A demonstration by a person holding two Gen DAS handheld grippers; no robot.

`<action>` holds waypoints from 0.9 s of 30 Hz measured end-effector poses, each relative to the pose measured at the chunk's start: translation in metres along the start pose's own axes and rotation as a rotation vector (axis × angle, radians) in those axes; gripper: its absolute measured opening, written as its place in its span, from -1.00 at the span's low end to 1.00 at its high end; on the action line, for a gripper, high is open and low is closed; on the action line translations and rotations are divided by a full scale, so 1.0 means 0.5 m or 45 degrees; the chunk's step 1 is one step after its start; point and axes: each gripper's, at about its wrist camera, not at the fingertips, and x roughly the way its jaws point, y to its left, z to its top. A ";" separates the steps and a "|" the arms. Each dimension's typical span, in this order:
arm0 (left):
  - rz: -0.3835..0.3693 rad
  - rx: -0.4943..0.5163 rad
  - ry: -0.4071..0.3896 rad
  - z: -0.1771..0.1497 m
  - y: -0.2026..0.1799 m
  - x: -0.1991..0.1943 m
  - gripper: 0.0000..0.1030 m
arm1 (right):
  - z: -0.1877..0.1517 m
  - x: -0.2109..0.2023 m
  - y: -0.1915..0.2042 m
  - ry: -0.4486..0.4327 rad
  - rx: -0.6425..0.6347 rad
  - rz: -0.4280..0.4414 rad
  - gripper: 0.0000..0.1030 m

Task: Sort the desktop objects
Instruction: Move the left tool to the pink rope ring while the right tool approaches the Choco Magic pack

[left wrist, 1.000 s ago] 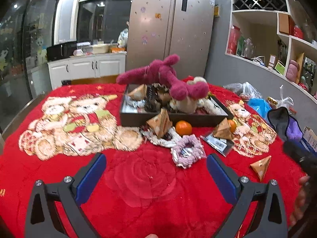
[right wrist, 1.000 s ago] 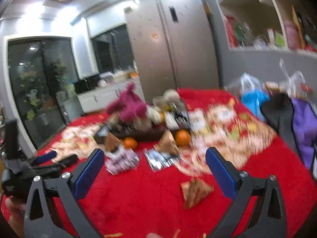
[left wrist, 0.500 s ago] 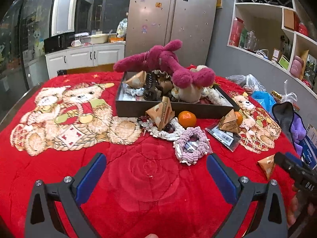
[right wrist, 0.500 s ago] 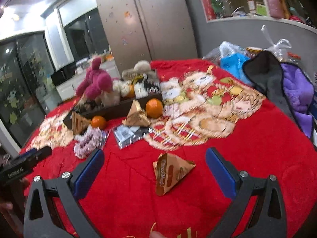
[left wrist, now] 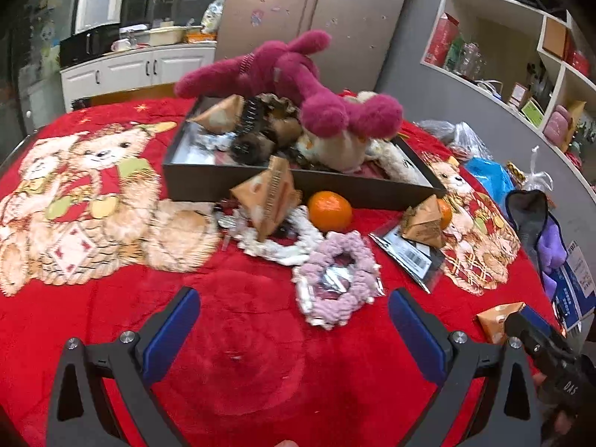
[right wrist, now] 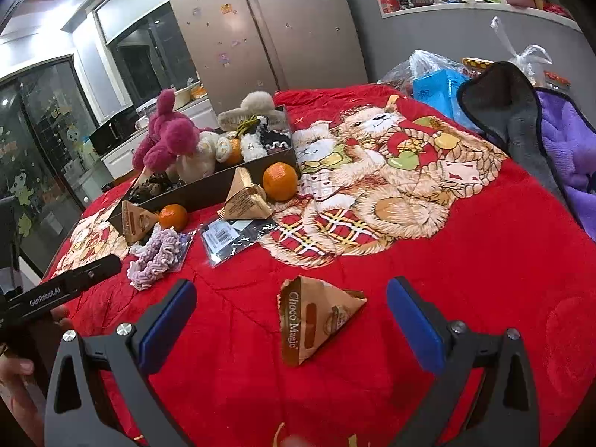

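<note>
A dark tray [left wrist: 223, 180] [right wrist: 208, 190] on the red cloth holds a magenta plush [left wrist: 298, 78] [right wrist: 167, 138] and other soft toys. In front of it lie triangular snack packs [left wrist: 268, 197], two oranges [left wrist: 329, 210] [right wrist: 280, 180], a lilac scrunchie [left wrist: 335, 279] [right wrist: 156, 257] and a black barcode packet [left wrist: 409, 257] [right wrist: 231, 236]. My left gripper [left wrist: 294, 320] is open just short of the scrunchie. My right gripper [right wrist: 290, 309] is open with a "Choco Magic" triangular pack [right wrist: 313, 316] lying between its fingers, untouched.
A grey and purple cloth [right wrist: 540, 130] and blue and clear bags [right wrist: 436, 85] crowd the table's right side. The right gripper's body [left wrist: 551, 357] shows at the left view's lower right. Fridge [left wrist: 316, 18] and shelves [left wrist: 521, 56] stand behind.
Both grippers have moved forward and lower toward the table. The Choco Magic pack now sits between the right fingers; the scrunchie is closer to the left ones. Both stayed open.
</note>
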 end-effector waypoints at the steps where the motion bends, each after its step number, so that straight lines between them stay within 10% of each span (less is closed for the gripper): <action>1: 0.000 0.013 0.011 0.001 -0.005 0.006 1.00 | 0.000 0.003 0.004 0.008 -0.010 -0.005 1.00; 27: 0.153 0.203 0.163 -0.019 -0.040 0.084 1.00 | -0.009 0.073 0.019 0.216 -0.046 -0.159 1.00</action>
